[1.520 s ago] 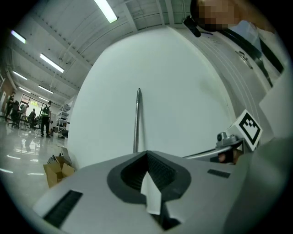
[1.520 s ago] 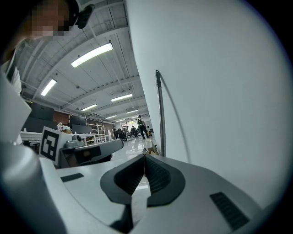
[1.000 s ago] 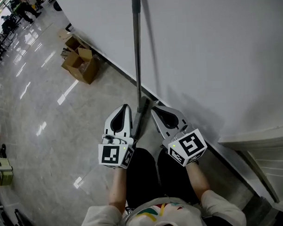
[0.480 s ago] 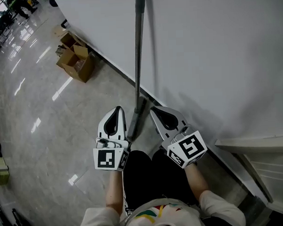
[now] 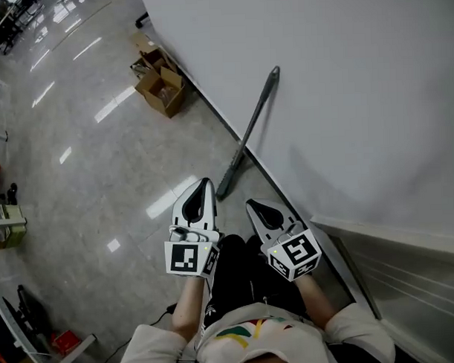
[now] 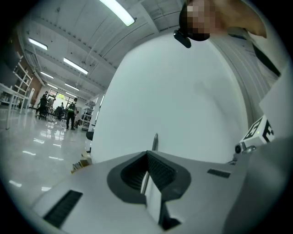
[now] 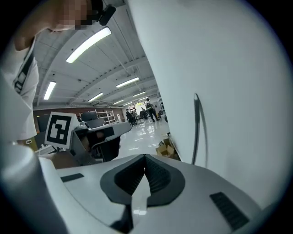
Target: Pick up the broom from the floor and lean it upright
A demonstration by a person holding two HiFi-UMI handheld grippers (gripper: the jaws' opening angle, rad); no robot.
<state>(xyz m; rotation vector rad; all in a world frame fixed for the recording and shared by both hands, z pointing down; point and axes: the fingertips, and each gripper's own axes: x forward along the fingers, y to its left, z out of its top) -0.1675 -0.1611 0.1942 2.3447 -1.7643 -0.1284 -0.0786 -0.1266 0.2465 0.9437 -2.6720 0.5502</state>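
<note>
The broom (image 5: 249, 131) stands leaning against the white wall (image 5: 342, 84), its grey handle slanting up to the right and its head (image 5: 225, 183) on the floor at the wall's foot. No gripper touches it. My left gripper (image 5: 202, 184) is shut and empty, its tip just left of the broom head. My right gripper (image 5: 252, 207) is shut and empty too, a little nearer me and to the right. In the left gripper view the handle's top (image 6: 155, 140) peeks above the shut left gripper (image 6: 147, 154). The right gripper view shows the handle (image 7: 197, 130) against the wall beyond the shut right gripper (image 7: 144, 157).
Open cardboard boxes (image 5: 161, 85) sit on the glossy floor by the wall, farther off. A white slatted fixture (image 5: 408, 271) runs along the wall at lower right. Shelves and clutter (image 5: 7, 222) line the left edge. People stand far down the hall (image 6: 71, 113).
Both grippers have drawn back from the broom handle they flanked. The head view has risen, so the whole broom now shows, leaning alone on the wall.
</note>
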